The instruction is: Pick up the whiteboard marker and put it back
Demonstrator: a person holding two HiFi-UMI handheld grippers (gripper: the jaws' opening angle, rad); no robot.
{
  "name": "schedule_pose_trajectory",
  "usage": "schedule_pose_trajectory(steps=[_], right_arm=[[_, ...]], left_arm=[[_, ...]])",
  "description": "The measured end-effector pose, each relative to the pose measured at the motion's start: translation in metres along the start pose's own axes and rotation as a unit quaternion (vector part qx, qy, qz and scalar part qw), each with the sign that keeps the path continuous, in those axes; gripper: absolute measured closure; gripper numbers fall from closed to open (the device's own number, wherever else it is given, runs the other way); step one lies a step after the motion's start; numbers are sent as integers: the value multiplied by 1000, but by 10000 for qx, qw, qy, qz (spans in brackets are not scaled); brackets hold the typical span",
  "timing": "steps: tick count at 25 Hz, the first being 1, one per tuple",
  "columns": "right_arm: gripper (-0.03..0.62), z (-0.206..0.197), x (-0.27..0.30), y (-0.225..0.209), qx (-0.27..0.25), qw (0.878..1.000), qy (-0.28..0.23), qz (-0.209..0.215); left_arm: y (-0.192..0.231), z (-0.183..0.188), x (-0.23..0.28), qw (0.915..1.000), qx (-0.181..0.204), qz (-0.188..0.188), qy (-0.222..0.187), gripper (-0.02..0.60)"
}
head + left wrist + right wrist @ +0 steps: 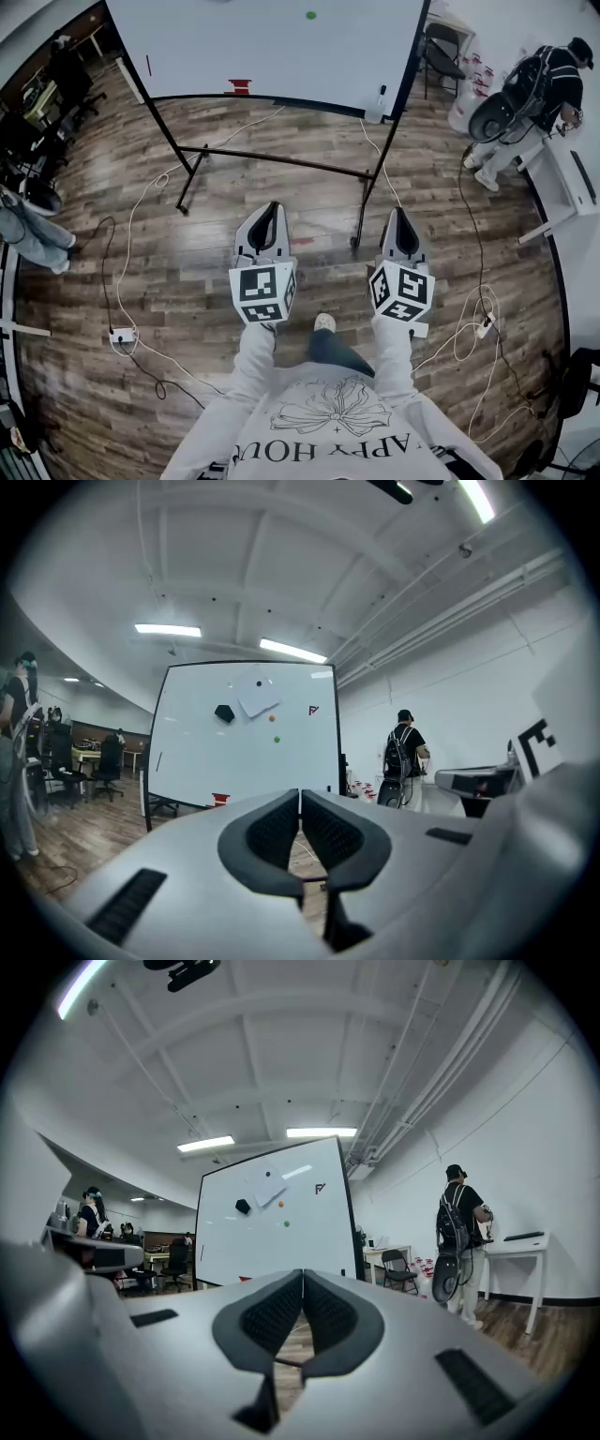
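Whiteboard marker: too small to tell | left claw [272, 208] closed, empty | right claw [400, 215] closed, empty

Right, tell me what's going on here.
A person stands facing a whiteboard on a stand, with a two-jaw tool in each hand. The left tool and the right tool both point level at the board, jaws shut with nothing between them. So the whiteboard marker is not yet picked up, and I cannot pick it out for certain at this range. Another person with a backpack stands off to the right by a white desk.
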State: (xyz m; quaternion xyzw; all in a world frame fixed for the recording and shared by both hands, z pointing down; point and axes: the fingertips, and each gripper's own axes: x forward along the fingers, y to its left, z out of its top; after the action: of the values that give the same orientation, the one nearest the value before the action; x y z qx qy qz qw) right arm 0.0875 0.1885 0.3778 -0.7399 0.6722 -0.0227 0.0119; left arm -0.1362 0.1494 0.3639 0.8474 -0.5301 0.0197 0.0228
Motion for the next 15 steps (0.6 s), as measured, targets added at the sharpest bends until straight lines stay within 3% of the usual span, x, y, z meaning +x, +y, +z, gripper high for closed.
schedule_pose_trajectory(steps=[6,15], right_arm=[[591,18,69,-27,-30,9997,-153,185],[591,3,135,-52,76,9998,63,182]], left_arm=[[-5,17,70,9998,-4,156,-155,571],[-6,10,143,9998,-36,171,46,571]])
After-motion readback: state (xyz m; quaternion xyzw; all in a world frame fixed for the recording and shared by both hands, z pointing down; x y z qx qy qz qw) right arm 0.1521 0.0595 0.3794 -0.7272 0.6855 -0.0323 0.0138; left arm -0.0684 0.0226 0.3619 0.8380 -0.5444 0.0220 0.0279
